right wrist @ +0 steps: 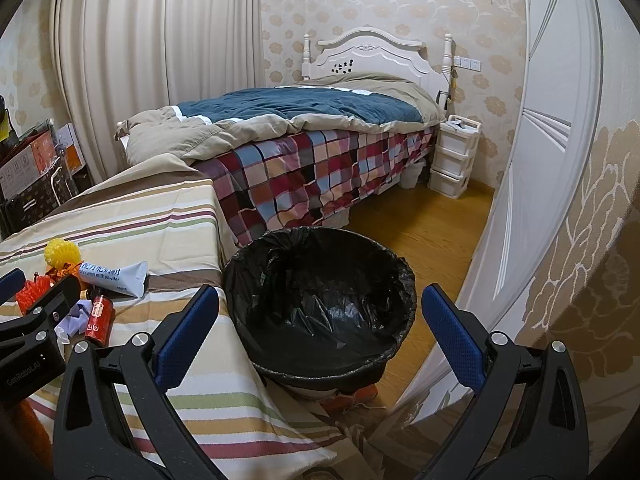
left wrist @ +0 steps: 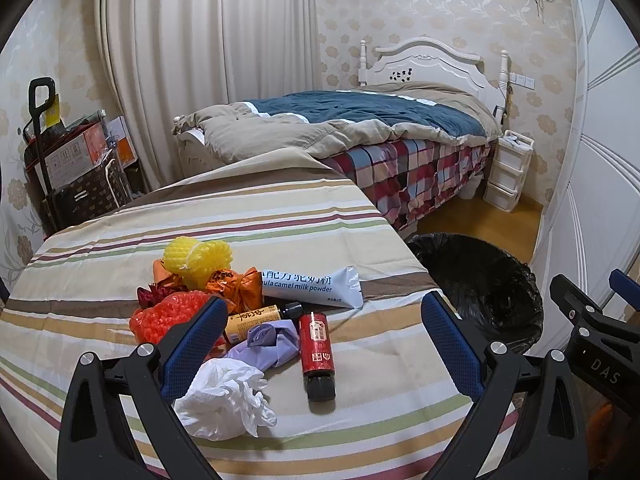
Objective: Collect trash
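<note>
A pile of trash lies on the striped table point(left wrist: 280, 208): yellow foam net point(left wrist: 198, 256), orange wrappers point(left wrist: 236, 284), red foam net point(left wrist: 164, 316), milk powder sachet point(left wrist: 312, 286), red bottle point(left wrist: 317, 350), purple wrapper point(left wrist: 268, 340), white crumpled plastic point(left wrist: 224, 396). My left gripper point(left wrist: 324, 328) is open and empty, its jaws either side of the red bottle and purple wrapper. My right gripper point(right wrist: 320, 320) is open and empty above the black-lined trash bin point(right wrist: 320, 300). The bin also shows in the left wrist view point(left wrist: 480, 284), right of the table.
A bed point(right wrist: 320, 152) with a plaid cover stands behind the table. White drawers point(right wrist: 454, 156) stand by the headboard. A white wardrobe door point(right wrist: 540, 160) is on the right. Boxes and a trolley point(left wrist: 68, 160) stand at the left wall. Wooden floor point(right wrist: 420, 232) lies between bed and bin.
</note>
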